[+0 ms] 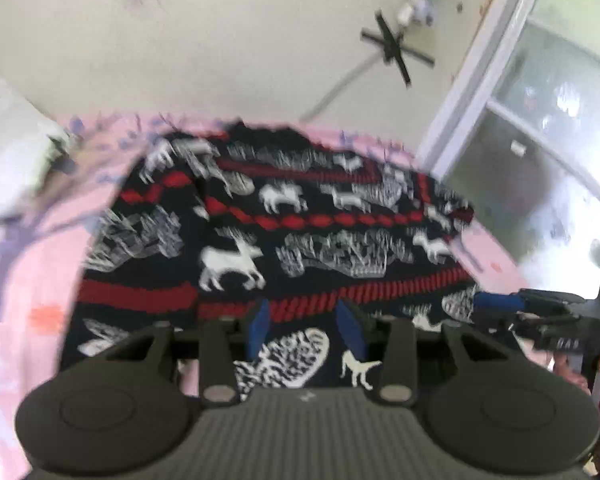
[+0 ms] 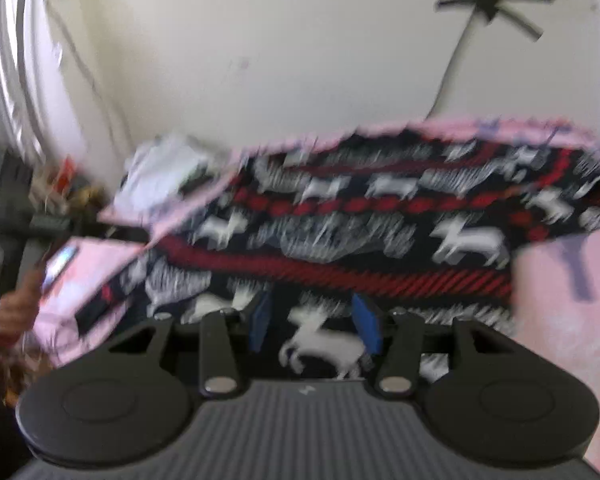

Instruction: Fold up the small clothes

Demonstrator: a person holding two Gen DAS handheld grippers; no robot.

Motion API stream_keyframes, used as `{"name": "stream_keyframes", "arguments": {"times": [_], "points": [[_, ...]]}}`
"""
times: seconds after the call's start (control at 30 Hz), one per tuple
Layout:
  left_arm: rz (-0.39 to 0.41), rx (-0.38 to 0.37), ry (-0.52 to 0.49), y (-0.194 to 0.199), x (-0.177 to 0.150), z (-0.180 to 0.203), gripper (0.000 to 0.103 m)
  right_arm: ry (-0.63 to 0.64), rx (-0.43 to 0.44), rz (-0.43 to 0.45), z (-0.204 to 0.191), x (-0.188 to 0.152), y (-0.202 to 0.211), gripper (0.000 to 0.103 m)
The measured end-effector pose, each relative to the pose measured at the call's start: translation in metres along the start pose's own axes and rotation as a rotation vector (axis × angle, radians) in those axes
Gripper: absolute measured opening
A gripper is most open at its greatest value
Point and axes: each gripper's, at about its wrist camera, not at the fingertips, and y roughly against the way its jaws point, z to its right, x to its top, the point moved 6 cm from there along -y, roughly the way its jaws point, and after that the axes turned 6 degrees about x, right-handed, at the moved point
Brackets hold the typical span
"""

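A dark navy knitted sweater (image 1: pixel 260 240) with red bands and white reindeer and trees lies on a pink sheet (image 1: pixel 24 280). My left gripper (image 1: pixel 306 330) hovers over its near edge with the blue pads (image 1: pixel 259 330) apart, open, nothing between them but cloth below. The right gripper also shows at the right edge of the left wrist view (image 1: pixel 496 304). In the right wrist view the same sweater (image 2: pixel 380 232) lies ahead, blurred. My right gripper (image 2: pixel 316 324) is open over the sweater's near hem, blue pads (image 2: pixel 366 322) apart.
A white folded cloth (image 1: pixel 8 160) lies at the far left of the pink sheet; it also shows in the right wrist view (image 2: pixel 156 180). A window frame (image 1: pixel 480 80) stands at the right. A person's hand with a phone (image 2: pixel 56 268) is at the left.
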Motion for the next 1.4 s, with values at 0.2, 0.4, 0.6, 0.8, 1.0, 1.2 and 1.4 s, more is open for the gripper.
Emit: {"name": "stream_keyframes", "arguments": {"times": [0.2,0.4,0.6,0.8,1.0,1.2,1.4], "points": [[-0.125,0.065,-0.049,-0.030,-0.033,-0.010,0.038,-0.050,0.019,-0.110,0.015,-0.039,0.010,0.038],[-0.049,0.048,-0.054,-0.026,0.005,-0.006,0.044,-0.204,-0.170,0.140,0.086,0.002,0.066,0.039],[-0.045,0.043,-0.008,-0.076,0.030,0.006,0.045,-0.358,-0.374,0.248,0.196,0.033,0.058,0.051],[-0.083,0.077,0.032,-0.102,0.022,0.002,0.045,-0.372,-0.517,0.203,0.256,0.050,0.014,0.051],[-0.078,0.065,0.047,-0.101,0.024,-0.004,0.045,-0.264,-0.606,0.189,0.257,0.074,-0.009,0.001],[-0.069,0.073,0.024,-0.100,0.022,-0.002,0.046,0.123,-1.178,0.168,0.278,0.110,0.035,0.001],[-0.038,0.071,0.016,-0.067,0.018,-0.013,0.049,0.096,-0.928,0.066,0.241,0.095,0.020,0.033]]}}
